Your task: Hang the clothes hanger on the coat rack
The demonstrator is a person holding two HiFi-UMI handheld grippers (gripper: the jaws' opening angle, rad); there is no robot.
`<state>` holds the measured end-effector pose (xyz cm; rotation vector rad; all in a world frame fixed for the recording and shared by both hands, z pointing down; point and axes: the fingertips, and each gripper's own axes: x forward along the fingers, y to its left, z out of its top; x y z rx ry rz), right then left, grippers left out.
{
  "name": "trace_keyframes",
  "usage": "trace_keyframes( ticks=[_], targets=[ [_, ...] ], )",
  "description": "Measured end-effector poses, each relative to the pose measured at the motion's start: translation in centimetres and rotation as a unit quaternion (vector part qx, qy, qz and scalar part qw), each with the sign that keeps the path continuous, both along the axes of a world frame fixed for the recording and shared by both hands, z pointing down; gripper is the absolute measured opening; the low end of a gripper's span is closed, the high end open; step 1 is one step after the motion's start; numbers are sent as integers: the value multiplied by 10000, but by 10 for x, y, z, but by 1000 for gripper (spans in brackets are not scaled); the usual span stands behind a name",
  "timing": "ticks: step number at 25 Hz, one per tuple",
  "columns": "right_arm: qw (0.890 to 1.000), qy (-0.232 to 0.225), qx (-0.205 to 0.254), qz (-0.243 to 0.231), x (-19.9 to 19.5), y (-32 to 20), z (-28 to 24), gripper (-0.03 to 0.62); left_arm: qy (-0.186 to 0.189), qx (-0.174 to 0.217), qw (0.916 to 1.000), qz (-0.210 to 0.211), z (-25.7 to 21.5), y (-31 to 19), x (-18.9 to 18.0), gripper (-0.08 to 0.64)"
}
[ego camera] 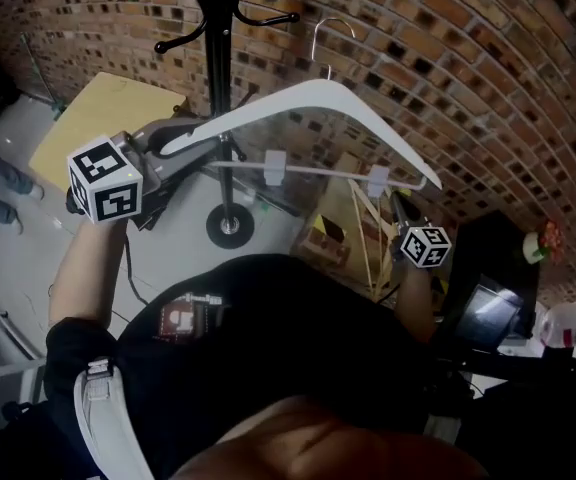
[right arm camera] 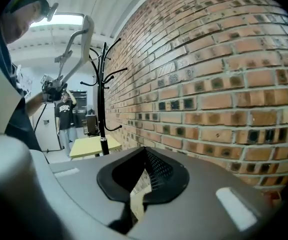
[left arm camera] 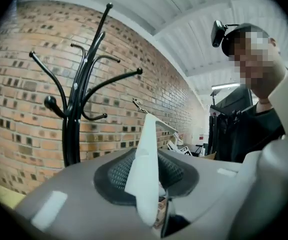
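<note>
Jaws: left gripper (left arm camera: 144,181) clamps hanger (ego camera: 320,92) end; right gripper (right arm camera: 143,176) closed, empty, near other end.

No word, number or brand name can be read anywhere. The nearest things to signs are the black square coded patterns on the white cube (ego camera: 105,178) of the left gripper (ego camera: 186,143) and on the white cube (ego camera: 426,246) of the right gripper (ego camera: 398,208); they are blocky shapes, not letters. Far back in the right gripper view, a standing person (right arm camera: 66,129) wears a dark T-shirt (right arm camera: 65,109) with a line of pale letters across the chest, too small to make out. A red and white patch (ego camera: 183,318) on the dark top of the person holding the grippers is too blurred to read. Black-and-white patterned sheets (left arm camera: 181,146) near the brick wall (left arm camera: 24,109) carry no legible writing.
</note>
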<state>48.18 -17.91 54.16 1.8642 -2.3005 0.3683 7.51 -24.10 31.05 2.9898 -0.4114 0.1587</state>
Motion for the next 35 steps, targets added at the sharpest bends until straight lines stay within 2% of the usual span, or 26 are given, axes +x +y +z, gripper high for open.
trace_keyframes(
  ticks=[4,9,14,17,23,30,35],
  targets=[
    [9995,41,-45,-316,-18,-20,3,14,106,356,9991,-214,-40,7,-24,98],
    [9987,65,-22,-496,-26,-37,-1,14,208,719,9965,-376,-84,15,-44,98],
    [9974,117,176,-686,-33,-59,-17,14,420,883,9935,-578,-110,20,-62,98],
    [9963,94,271,-810,-39,-71,-22,14,387,1040,9900,-875,-119,18,-75,98],
    [9936,30,393,-1055,-53,-91,-26,14,-54,1199,9819,-1464,-106,1,-89,98],
    [9907,-10,495,-1266,-67,-108,-29,14,-172,1200,9782,-1684,-79,-11,-91,98],
    [9902,-27,529,-1291,-68,-109,-28,14,-397,1237,9755,-1778,-54,-27,-89,98]
  ],
)
